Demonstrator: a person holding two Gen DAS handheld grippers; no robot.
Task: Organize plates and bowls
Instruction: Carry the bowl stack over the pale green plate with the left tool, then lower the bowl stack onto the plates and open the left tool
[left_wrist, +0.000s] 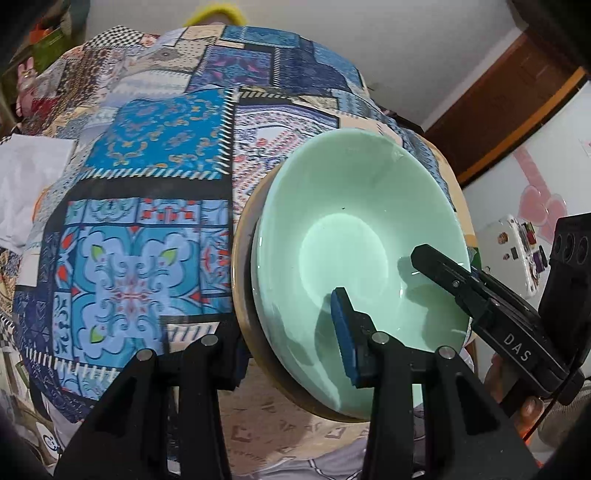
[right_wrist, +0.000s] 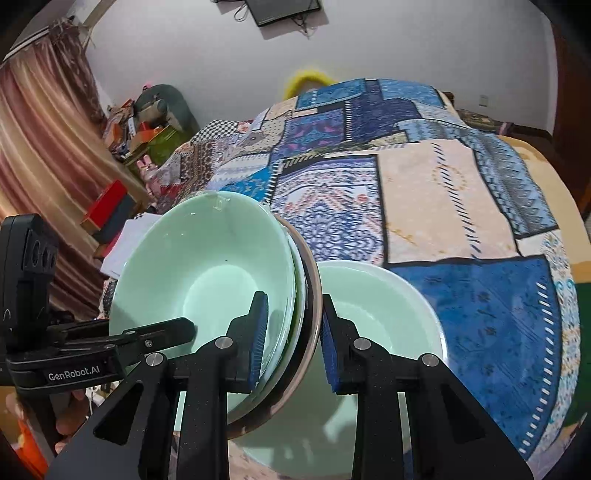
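Patchwork cloth fills the left-wrist view, where the left gripper clamps the near rim of a tilted stack – green bowl nested in a tan-rimmed dish – hollow facing the camera. From the right wrist, the right gripper pinches the stack's opposite rim above a green plate – best level both hands together, then lower evenly.

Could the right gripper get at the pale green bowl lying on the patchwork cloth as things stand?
Probably not yet. The right gripper is shut on the rim of the stacked dishes, shared with the left gripper, and that stack hangs partly over the pale green bowl. It would need to set the stack down first.
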